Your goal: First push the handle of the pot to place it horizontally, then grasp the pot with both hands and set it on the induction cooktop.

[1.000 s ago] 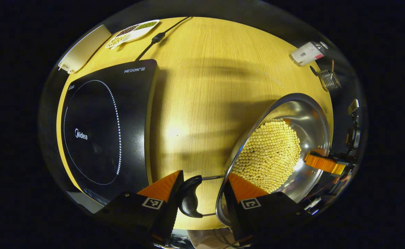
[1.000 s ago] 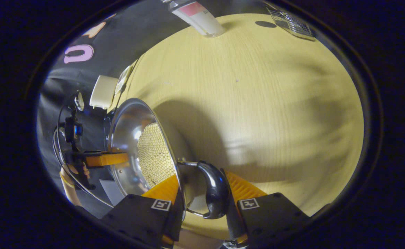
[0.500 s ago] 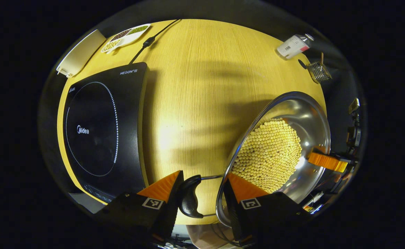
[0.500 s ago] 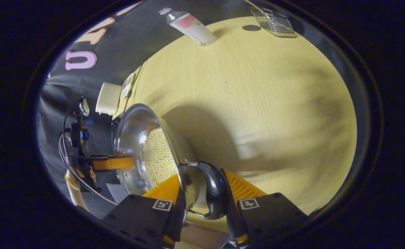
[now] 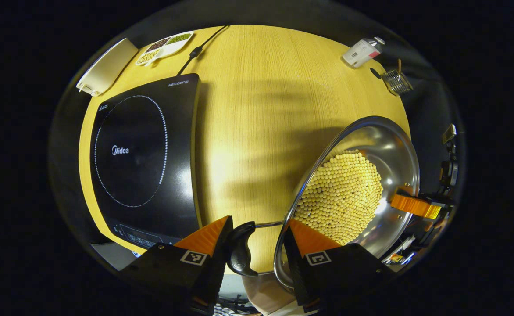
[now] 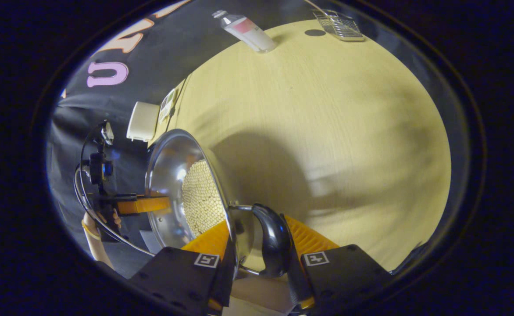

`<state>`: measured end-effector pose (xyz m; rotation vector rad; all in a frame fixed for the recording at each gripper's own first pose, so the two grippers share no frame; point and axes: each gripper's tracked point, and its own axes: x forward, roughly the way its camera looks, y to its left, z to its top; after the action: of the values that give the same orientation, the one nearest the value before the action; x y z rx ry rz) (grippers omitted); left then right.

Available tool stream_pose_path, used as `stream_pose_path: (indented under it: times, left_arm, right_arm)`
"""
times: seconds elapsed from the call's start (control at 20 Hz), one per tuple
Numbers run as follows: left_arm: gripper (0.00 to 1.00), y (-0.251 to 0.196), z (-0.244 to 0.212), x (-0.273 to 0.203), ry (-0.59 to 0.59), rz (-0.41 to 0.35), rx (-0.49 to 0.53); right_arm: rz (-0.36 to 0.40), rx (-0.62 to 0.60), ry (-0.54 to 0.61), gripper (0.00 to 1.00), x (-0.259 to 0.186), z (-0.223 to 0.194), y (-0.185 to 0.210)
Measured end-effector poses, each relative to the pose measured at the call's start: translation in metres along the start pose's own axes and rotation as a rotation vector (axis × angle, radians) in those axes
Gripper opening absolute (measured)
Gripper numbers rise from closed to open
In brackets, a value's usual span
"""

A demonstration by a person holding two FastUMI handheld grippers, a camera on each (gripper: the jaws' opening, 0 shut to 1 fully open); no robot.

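In the left gripper view, your left tongs (image 5: pixel 257 235) clench the pot's (image 5: pixel 362 175) near handle (image 5: pixel 239 250), pot lifted above the counter (image 5: pixel 257 109); carry it leftward over the induction cooktop (image 5: pixel 143 158). In the right gripper view, your right tongs (image 6: pixel 257 239) clamp the opposite handle (image 6: pixel 272 239); here the cooktop hides behind the pot.

Your light falls from overhead: a bright hotspot sits on the bench (image 5: pixel 257 87) near centre in the left gripper view, with broad soft shadows across it. Glare flares inside the pot (image 5: pixel 388 149) at 4 o'clock. Fisheye bending warps every edge; the right gripper view looks paler and slightly soft.
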<state>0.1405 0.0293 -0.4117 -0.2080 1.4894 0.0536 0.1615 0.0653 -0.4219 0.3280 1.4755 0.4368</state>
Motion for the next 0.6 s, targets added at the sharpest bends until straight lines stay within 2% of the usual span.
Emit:
stream_pose_path:
  times: [0.1, 0.15, 0.2, 0.25, 0.4, 0.45, 0.5, 0.6]
  left_arm:
    - [0.66, 0.001, -0.001, 0.001, 0.0, 0.0, -0.006]
    - [0.66, 0.001, 0.0, 0.0, -0.002, 0.001, -0.009]
    - [0.66, 0.001, 0.001, -0.001, -0.004, 0.003, -0.012]
    - [0.66, 0.002, 0.001, -0.001, -0.006, 0.003, -0.011]
    - [0.66, 0.003, 0.002, -0.002, -0.013, 0.002, -0.008]
    - [0.66, 0.003, 0.002, -0.002, -0.017, 0.0, -0.003]
    - [0.66, 0.003, 0.002, -0.001, -0.023, -0.001, 0.0]
    - [0.68, 0.004, 0.003, 0.001, -0.027, -0.009, 0.012]
  right_arm:
    - [0.001, -0.012, -0.008, 0.47, -0.001, -0.005, 0.011]
    - [0.001, -0.017, -0.01, 0.55, -0.001, -0.009, 0.017]
    - [0.003, -0.02, -0.012, 0.47, -0.001, -0.013, 0.023]
    - [0.005, -0.021, -0.012, 0.55, 0.0, -0.017, 0.029]
    - [0.009, -0.021, -0.021, 0.55, 0.004, -0.023, 0.049]
    - [0.009, -0.021, -0.027, 0.46, 0.005, -0.026, 0.056]
    - [0.007, -0.019, -0.032, 0.54, 0.006, -0.029, 0.063]
    - [0.0, -0.01, -0.048, 0.54, 0.01, -0.033, 0.078]
